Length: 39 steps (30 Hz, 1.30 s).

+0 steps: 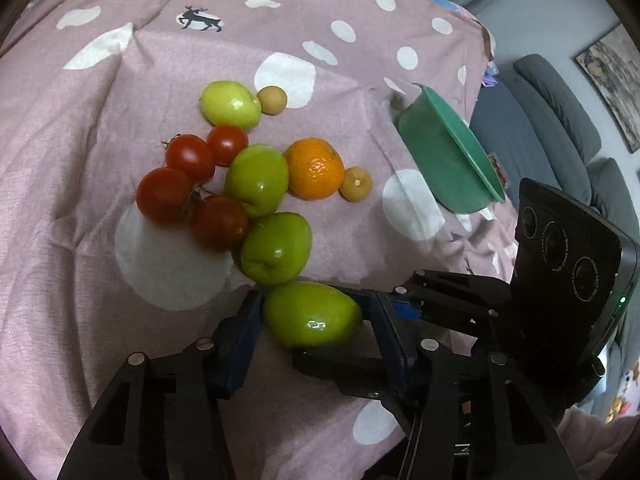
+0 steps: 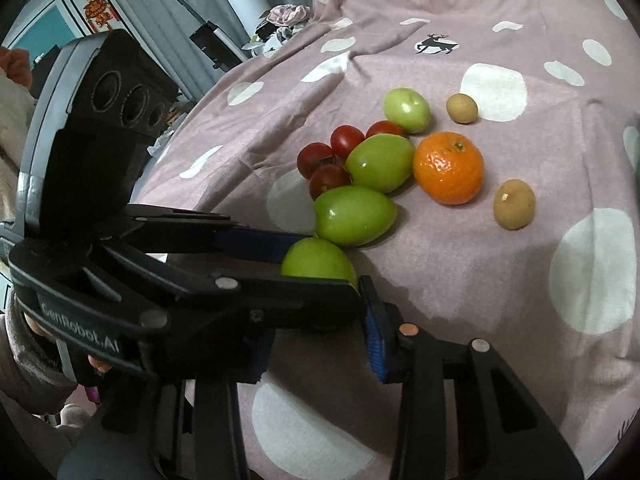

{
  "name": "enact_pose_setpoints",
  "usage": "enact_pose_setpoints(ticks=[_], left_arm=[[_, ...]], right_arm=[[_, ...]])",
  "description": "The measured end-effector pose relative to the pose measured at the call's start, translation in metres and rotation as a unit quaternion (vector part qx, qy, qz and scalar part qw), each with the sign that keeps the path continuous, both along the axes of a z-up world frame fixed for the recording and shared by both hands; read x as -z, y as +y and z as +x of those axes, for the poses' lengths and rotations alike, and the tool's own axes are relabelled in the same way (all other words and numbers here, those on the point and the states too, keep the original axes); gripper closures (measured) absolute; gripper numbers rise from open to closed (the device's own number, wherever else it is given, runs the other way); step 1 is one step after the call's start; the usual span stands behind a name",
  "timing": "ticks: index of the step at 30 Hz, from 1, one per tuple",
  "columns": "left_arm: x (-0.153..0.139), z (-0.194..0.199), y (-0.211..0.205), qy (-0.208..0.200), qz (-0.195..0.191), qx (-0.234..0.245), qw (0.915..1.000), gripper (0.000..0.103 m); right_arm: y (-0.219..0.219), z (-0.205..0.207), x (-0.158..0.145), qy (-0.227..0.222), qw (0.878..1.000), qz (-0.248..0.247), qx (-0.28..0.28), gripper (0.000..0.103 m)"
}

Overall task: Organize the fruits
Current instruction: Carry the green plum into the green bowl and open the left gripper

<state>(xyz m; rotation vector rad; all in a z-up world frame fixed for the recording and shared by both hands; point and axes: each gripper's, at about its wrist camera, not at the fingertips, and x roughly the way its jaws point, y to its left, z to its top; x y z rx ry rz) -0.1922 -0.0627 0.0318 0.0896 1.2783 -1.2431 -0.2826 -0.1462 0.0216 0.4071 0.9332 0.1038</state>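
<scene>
On the pink dotted bedspread I see the fruit lying in one loose cluster. Four red tomatoes sit at its left, huddled against each other. An orange lies at its right, with a small brown fruit just beside it. A second small brown fruit lies at the far end, next to the farthest green fruit. Two more green fruits run down the middle, touching one another.

At the near end, the left tool is pinching the nearest green fruit, which lies on the bedspread. One blue pad sits against each side of it.

From the right wrist view, the right tool sits low and close behind. Its pads are drawn fairly near together but with a gap between them, and no fruit is in that gap. One finger of the left tool crosses it there, and I cannot tell whether the right pads touch that finger.

A green bowl rests tilted on the bedspread, well apart from the fruit on the right.
</scene>
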Motion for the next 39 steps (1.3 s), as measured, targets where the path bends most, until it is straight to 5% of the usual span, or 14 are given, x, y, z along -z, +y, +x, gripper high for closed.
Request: enact_pose_setpoints(ticks=[11, 21, 28, 33, 35, 37, 39], left_arm=[[-0.035, -0.016, -0.020, -0.044, -0.029, 0.013, 0.9985, 0.049], [-0.094, -0.048, -0.131, -0.082, -0.095, 0.097, 0.9874, 0.049], [-0.083, -0.067, -0.221, -0.056, -0.098, 0.145, 0.9830, 0.049], [-0.076, -0.079, -0.240, -0.089, -0.077, 0.130, 0.9845, 0.048], [-0.077, -0.081, -0.237, -0.096, -0.077, 0.122, 0.9850, 0.035], [-0.078, -0.082, -0.231, -0.104, -0.080, 0.117, 0.9844, 0.014], [-0.081, -0.081, -0.223, -0.112, -0.085, 0.112, 0.9838, 0.006]], right_arm=[[-0.015, -0.025, -0.029, -0.068, 0.997, -0.020, 0.041, 0.065], [-0.104, -0.086, -0.090, -0.137, 0.974, -0.076, 0.161, 0.065], [-0.173, -0.123, -0.090, -0.117, 0.961, -0.078, 0.239, 0.064], [-0.193, -0.125, -0.073, -0.086, 0.953, -0.071, 0.281, 0.060], [-0.195, -0.129, -0.070, -0.084, 0.949, -0.073, 0.295, 0.041], [-0.197, -0.130, -0.070, -0.091, 0.947, -0.068, 0.302, 0.034], [-0.193, -0.135, -0.071, -0.094, 0.945, -0.069, 0.305, 0.033]])
